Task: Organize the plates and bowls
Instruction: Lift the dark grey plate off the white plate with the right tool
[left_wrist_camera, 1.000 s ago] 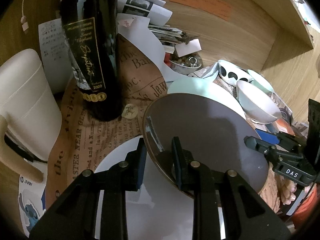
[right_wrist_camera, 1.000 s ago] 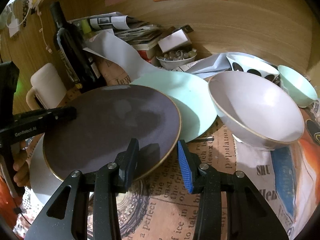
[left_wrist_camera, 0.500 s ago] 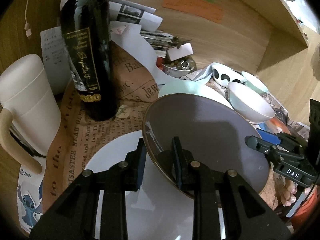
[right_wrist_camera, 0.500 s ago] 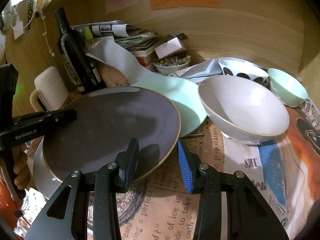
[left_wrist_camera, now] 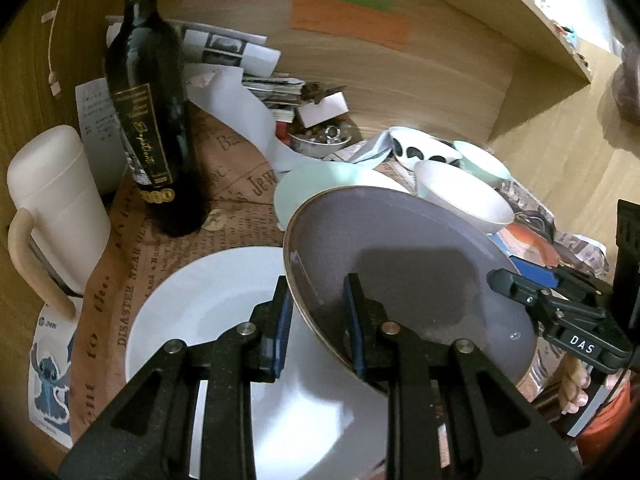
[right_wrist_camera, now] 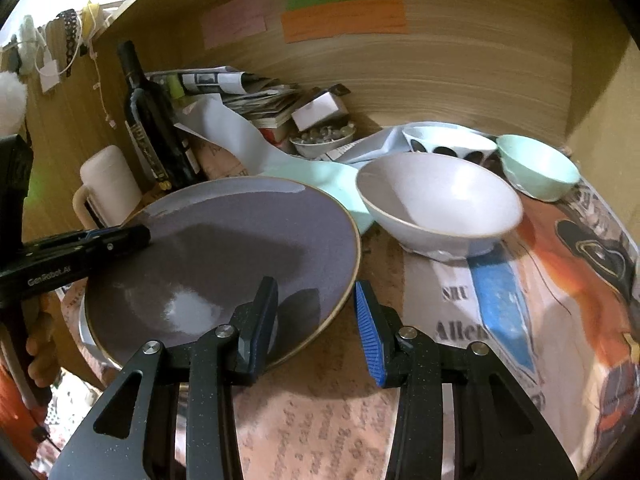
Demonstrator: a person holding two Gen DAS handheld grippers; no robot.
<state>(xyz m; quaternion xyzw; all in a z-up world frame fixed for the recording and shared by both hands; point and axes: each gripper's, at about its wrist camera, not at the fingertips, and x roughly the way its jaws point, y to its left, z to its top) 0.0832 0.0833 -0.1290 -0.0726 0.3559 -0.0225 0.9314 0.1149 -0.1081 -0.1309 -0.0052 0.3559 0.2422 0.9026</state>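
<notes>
Grey plate (left_wrist_camera: pixel 400 264), gold-rimmed, held tilted above the worktop (right_wrist_camera: pixel 320 420) by both tools. The left hand-held gripper (left_wrist_camera: pixel 316 320) has its jaws nearly closed on the plate's near rim, one pad under and one over. The right hand-held gripper (right_wrist_camera: pixel 316 320) straddles the opposite rim; its left pad lies on the plate's upper face, while its blue right pad stands clear beyond the edge, so whether it truly clamps cannot be told. Beneath the plate's left part lies a white plate (left_wrist_camera: pixel 208 304); behind it, a mint plate (left_wrist_camera: pixel 316 184), then a white bowl (right_wrist_camera: pixel 440 200), a spotted bowl (right_wrist_camera: pixel 448 144) and a mint bowl (right_wrist_camera: pixel 536 168). A wine bottle (left_wrist_camera: pixel 152 120) and a cream mug (left_wrist_camera: pixel 56 208) stand at left. Compared with a second earlier, the grip is unchanged, but both cameras have drawn back: more of the white plate is uncovered, and bottle, mug and bowls appear smaller and farther off.
</notes>
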